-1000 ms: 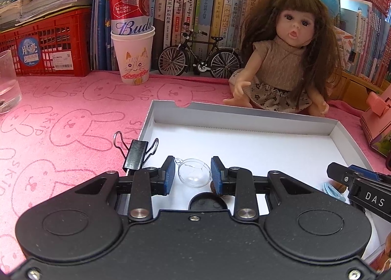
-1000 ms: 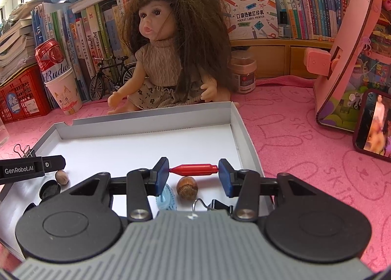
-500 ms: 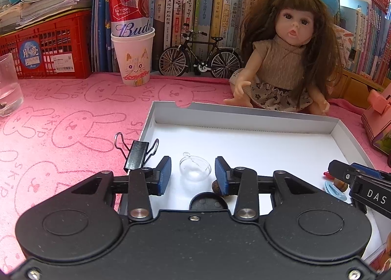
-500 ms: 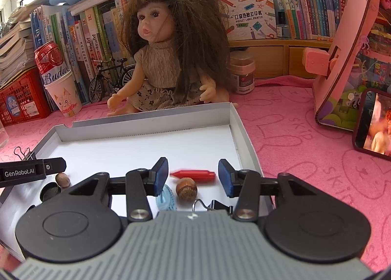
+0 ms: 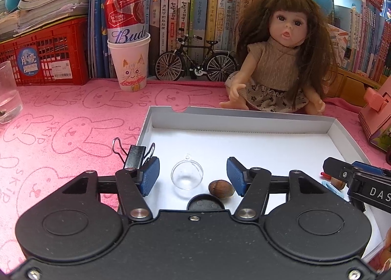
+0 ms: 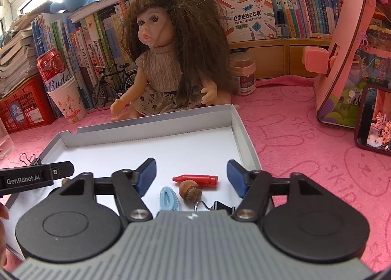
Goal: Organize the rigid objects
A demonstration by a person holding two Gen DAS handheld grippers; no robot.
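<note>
Right gripper (image 5: 366, 182) marked "DAS", can (image 5: 125, 17) reading "Bude"

My left tool (image 5: 193, 173) sits low and level with its 2 blue-padded fingers (image 5: 149, 175) spread wide, gripping nothing. My right tool (image 6: 191, 174) matches that pose, level, fingers (image 6: 236, 177) wide apart and empty. Each tool's tip shows at the edge of the other's view, so the 2 sit side by side.
</note>
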